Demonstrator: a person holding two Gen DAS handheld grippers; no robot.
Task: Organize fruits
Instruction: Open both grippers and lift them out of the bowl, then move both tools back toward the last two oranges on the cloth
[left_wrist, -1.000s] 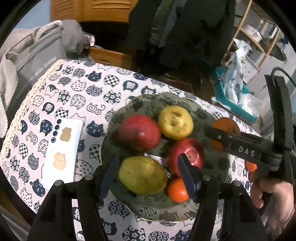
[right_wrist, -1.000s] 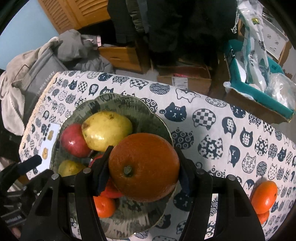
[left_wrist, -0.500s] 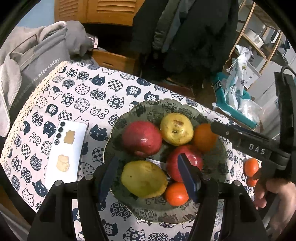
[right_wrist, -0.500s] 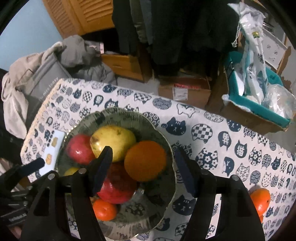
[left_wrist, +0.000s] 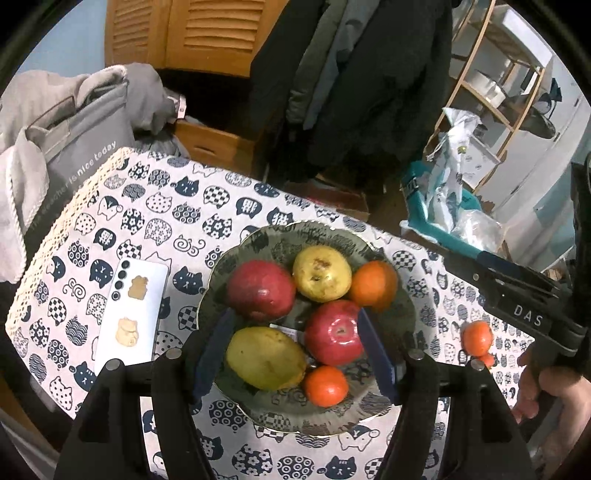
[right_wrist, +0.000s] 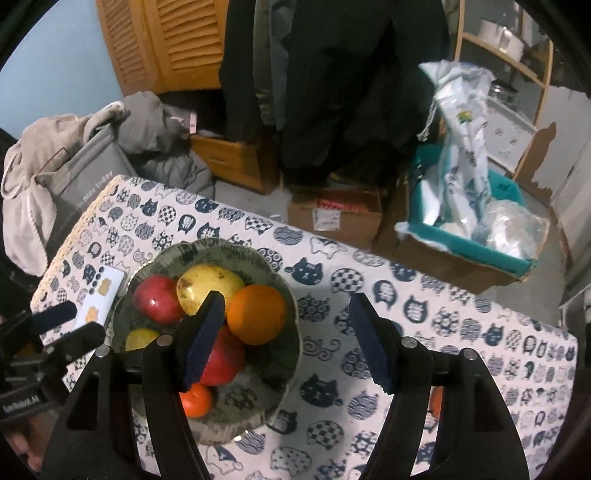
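Cat-print tablecloth (right_wrist: 424, 306), dark coats (right_wrist: 351, 92) behind

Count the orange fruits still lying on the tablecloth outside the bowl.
2 visible: one small orange fruit on the tablecloth right of the bowl, another just below it, mostly hidden. More may be hidden.

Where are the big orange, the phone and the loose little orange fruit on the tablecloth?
big orange (right_wrist: 256, 314), right wrist view, centre of its peel
phone (left_wrist: 129, 312), left wrist view, middle of its white back
loose little orange fruit (left_wrist: 477, 336), left wrist view, centre
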